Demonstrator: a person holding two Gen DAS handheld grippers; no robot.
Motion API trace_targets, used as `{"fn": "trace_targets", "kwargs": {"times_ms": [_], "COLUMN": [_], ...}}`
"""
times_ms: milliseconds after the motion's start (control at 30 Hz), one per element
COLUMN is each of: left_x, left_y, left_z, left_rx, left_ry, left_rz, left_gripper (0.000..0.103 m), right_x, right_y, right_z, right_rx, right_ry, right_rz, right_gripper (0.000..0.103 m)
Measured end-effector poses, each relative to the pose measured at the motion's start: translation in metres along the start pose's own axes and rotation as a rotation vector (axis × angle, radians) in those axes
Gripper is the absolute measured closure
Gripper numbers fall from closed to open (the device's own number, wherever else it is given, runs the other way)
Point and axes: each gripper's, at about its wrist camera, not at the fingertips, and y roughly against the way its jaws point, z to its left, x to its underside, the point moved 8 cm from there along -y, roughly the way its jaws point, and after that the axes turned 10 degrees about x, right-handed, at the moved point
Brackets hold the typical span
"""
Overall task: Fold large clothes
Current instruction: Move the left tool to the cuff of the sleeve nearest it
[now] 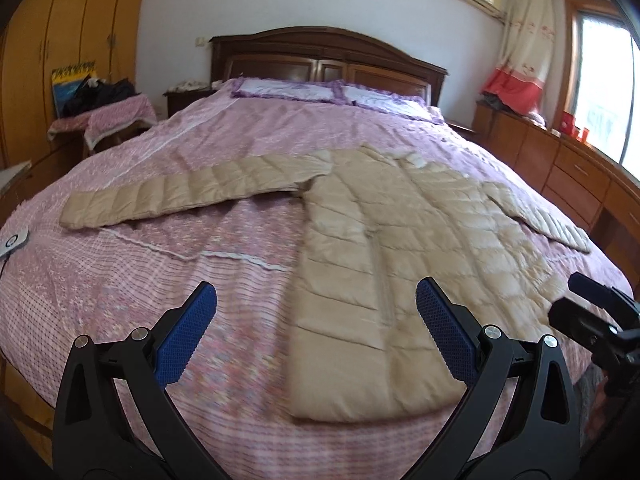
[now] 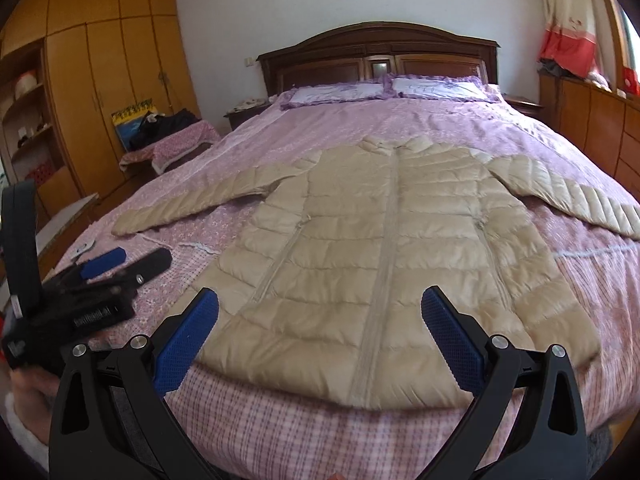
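A beige quilted down jacket (image 2: pixel 380 240) lies flat, front up and zipped, on the pink bed (image 2: pixel 280 420), both sleeves spread out sideways. It also shows in the left wrist view (image 1: pixel 400 240). My right gripper (image 2: pixel 320 312) is open and empty, hovering over the jacket's hem near the bed's foot. My left gripper (image 1: pixel 316 304) is open and empty, above the hem's left corner and the bedspread beside it. The left gripper also shows at the left of the right wrist view (image 2: pixel 120 264), and the right gripper at the right edge of the left wrist view (image 1: pixel 592 312).
Two purple-trimmed pillows (image 2: pixel 388 90) lie by the dark wooden headboard (image 2: pixel 376 52). A small covered table with dark bags (image 1: pixel 104 112) stands left of the bed, before a wooden wardrobe (image 2: pixel 100 60). Wooden drawers (image 1: pixel 560 168) line the right wall under the window. A small white device (image 1: pixel 14 240) lies at the bed's left edge.
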Motion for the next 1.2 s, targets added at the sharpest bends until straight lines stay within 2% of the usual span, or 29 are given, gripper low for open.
{"fn": "trace_targets", "kwargs": {"times_ms": [167,333,567,767,933,1067,1100,1200], "left_x": [-0.011,-0.024,-0.040,-0.050,-0.051,-0.040,-0.036,-0.031], "left_y": [-0.010,-0.020,-0.037,-0.044,-0.051,-0.067,-0.070,-0.072], "left_z": [0.044,0.097,0.177,0.249,0.303,0.337,0.348,0.363], "left_rx": [-0.047,-0.131,-0.176,-0.285,-0.319,-0.268,-0.247,-0.223], "left_ry": [0.031,0.050,0.148,0.200,0.297,0.406,0.464,0.534], "left_rz": [0.004,-0.002,0.003,0.009,0.018,0.055,0.060,0.040], "left_gripper": [0.004,0.004,0.004,0.004,0.004,0.004,0.004,0.004], "right_x": [-0.009,-0.021,-0.038,-0.050,-0.057,-0.062,-0.063,-0.063], "right_y": [-0.020,-0.039,-0.069,-0.096,-0.114,-0.135,-0.139,-0.146], "right_z": [0.023,0.048,0.080,0.114,0.144,0.170,0.176,0.189], "right_rx": [-0.035,-0.062,-0.091,-0.119,-0.147,-0.166,-0.174,-0.210], "right_ry": [0.036,0.058,0.099,0.136,0.171,0.201,0.199,0.188], "right_rz": [0.012,0.021,0.029,0.048,0.051,0.056,0.059,0.072], "right_gripper": [0.005,0.005,0.005,0.005,0.005,0.005,0.005,0.005]}}
